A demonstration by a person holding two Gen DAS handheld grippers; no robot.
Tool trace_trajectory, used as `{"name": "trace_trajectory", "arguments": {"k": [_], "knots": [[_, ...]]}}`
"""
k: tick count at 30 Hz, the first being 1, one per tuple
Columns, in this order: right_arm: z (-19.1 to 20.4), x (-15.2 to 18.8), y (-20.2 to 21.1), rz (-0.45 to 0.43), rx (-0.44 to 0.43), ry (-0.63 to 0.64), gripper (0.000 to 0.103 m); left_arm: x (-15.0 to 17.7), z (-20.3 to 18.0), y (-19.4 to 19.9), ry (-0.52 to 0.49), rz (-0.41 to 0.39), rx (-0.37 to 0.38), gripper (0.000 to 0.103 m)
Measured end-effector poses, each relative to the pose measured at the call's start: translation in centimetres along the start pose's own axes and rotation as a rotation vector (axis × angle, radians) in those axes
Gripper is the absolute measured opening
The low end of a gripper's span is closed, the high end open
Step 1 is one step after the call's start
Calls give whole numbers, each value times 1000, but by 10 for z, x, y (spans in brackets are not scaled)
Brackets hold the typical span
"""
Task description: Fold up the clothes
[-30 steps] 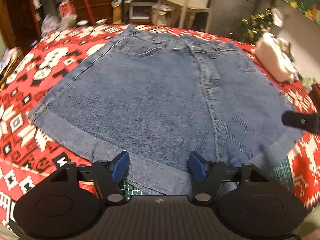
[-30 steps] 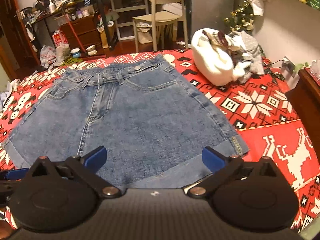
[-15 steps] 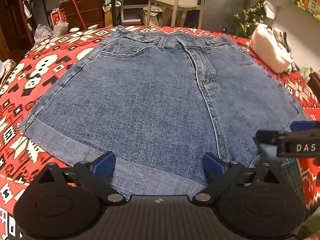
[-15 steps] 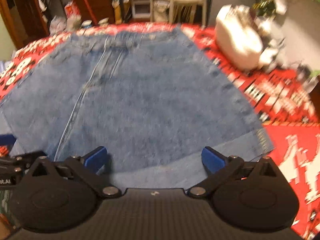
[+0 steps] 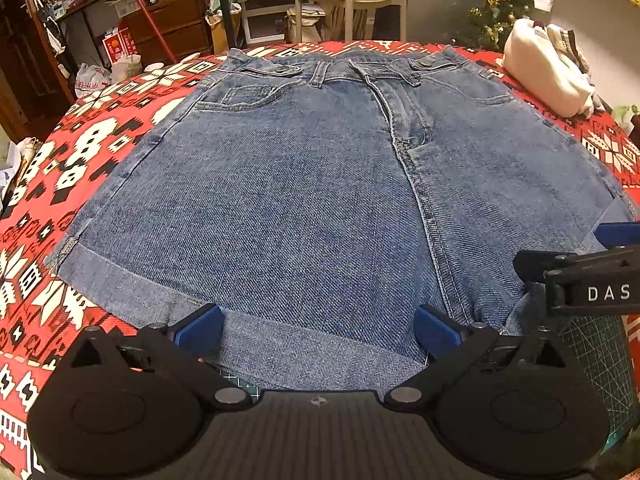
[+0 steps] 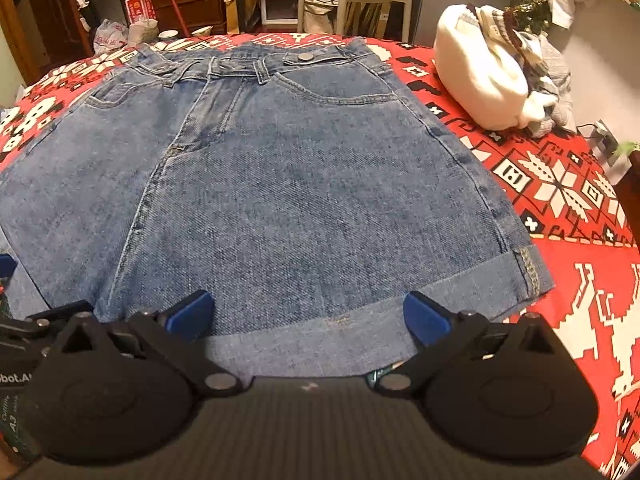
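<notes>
Left wrist: left gripper (image 5: 318,330) jaws widened since 1 s ago; right gripper (image 6: 308,316) open; denim shorts (image 5: 320,200) flat mid-frame, unfolded.

Red patterned tablecloth (image 5: 92,152) under flat denim shorts (image 5: 304,200), white bundle (image 6: 480,76)

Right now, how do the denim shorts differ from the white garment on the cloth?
The denim shorts are blue and spread flat, their cuffed hem at both grippers' open jaws. The white garment is bundled in a heap at the far right, apart from the shorts. Both rest on the red patterned cloth.
</notes>
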State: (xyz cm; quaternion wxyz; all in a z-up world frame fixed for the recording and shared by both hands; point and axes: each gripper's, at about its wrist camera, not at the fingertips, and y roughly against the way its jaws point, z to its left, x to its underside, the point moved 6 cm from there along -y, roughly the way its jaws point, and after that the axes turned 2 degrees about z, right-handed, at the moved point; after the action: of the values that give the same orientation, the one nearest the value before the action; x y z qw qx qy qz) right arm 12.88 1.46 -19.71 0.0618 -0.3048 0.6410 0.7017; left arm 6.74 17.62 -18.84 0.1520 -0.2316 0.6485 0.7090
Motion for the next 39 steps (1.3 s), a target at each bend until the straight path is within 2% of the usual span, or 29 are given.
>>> {"name": "trace_trajectory", "arguments": {"k": [5,16,23,27,30,32,37,39], "knots": [[0,3,3,-33,-3,8,102,2,-2,2,12,-31,-19,103],[-2,-1,5,-5,7,12,102,4,-2,2,24,-69,-24,103],[-7,-7,17,-48,-1,-5,102,1,-1,2,15,-47,-19,103],[-9,-10,23,-73,-6,-14,102,-6,1,14,-5,-101,-19,97],[-11,-13,28,-92,-9,-22,102,-13,3,24,-18,-146,-15,96],[-13,-15,32,-104,-12,-26,102,-20,6,29,-15,-169,-2,91],[-18,-23,41,-160,-3,-38,101,-38,14,28,10,-187,33,89],[-19,-28,44,-180,-10,-44,94,-43,17,23,13,-176,44,79]]}}
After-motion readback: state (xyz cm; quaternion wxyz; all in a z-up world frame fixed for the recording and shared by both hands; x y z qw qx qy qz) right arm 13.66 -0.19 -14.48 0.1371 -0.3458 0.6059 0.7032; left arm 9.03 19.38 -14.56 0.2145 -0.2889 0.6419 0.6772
